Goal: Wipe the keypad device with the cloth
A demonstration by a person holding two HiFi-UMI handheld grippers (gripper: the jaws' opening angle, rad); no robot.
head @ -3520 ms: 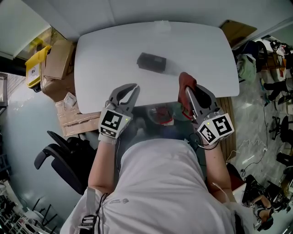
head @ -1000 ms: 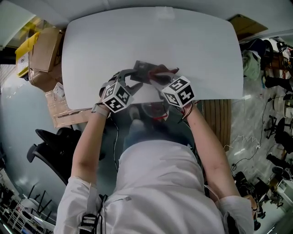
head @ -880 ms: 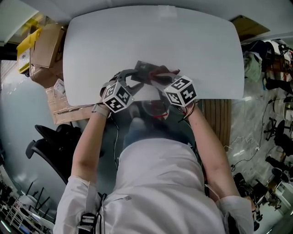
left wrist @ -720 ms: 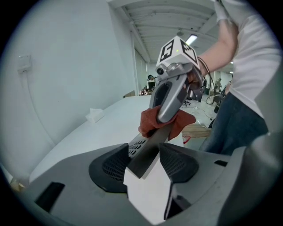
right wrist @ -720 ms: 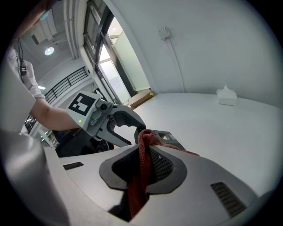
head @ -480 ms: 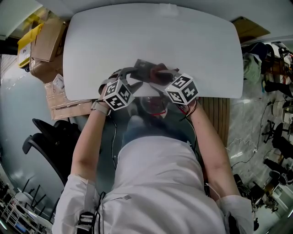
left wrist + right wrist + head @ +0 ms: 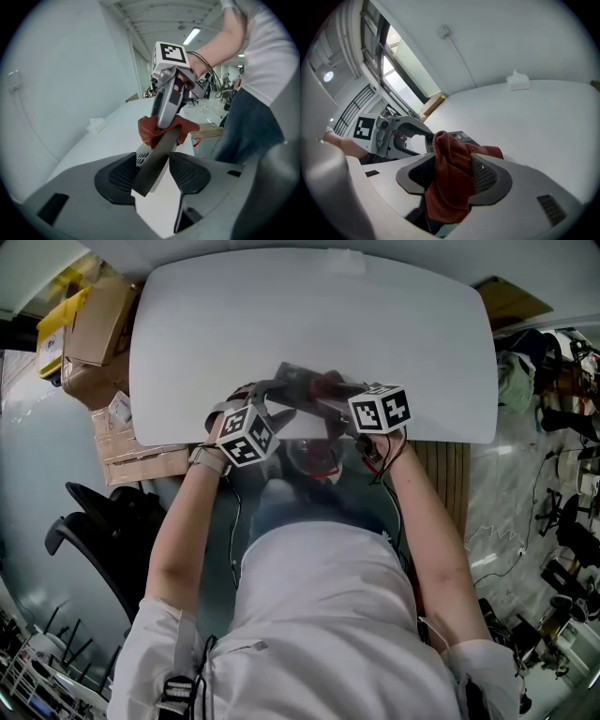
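Observation:
The keypad device (image 7: pixel 154 161), a dark grey slab, is held up off the white table (image 7: pixel 309 315) with my left gripper (image 7: pixel 152 173) shut on its near end. In the head view the device (image 7: pixel 298 379) sits between both grippers near the table's front edge. The red cloth (image 7: pixel 450 178) hangs loosely between the pads of my right gripper (image 7: pixel 452 176), whose jaws have just been opening. The cloth (image 7: pixel 150 131) bunches against the device's far end under the right gripper (image 7: pixel 166 126). The left gripper (image 7: pixel 405 129) shows beyond the cloth.
A white tissue box (image 7: pixel 518 80) stands at the table's far edge. Cardboard boxes (image 7: pixel 89 334) are stacked left of the table and a black office chair (image 7: pixel 103 521) is at the left. Clutter and cables lie on the floor at the right.
Earlier the device lay on the table with both grippers near the front edge. Over the last second the right gripper rolled and shifted slightly right; the left one holds the device still.

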